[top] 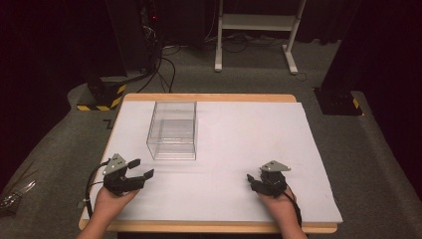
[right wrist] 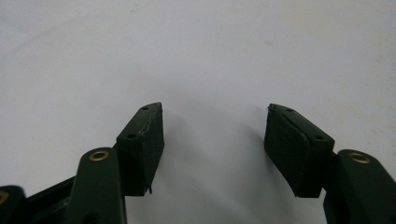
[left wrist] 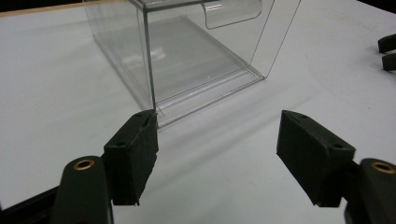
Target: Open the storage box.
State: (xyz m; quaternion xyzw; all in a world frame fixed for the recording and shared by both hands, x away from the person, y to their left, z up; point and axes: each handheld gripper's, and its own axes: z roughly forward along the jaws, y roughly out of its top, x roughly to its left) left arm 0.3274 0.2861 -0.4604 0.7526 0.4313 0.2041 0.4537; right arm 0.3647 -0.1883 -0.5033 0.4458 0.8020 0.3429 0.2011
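Claw on the left [top: 135, 168] rested near the front left corner of the tabletop [top: 239, 149], jaws spread and holding nothing, and it pointed toward the clear box [top: 172, 130]. The right claw [top: 255, 180] lay near the front right corner, also spread and empty, over bare white surface. The box stood in the left half of the tabletop, toward the back edge, apart from both claws. In the left gripper view its near corner [left wrist: 152, 105] was just ahead of one jaw. I judged that a quick push forward could knock this light box or slide it away, because smooth walls give little grip.
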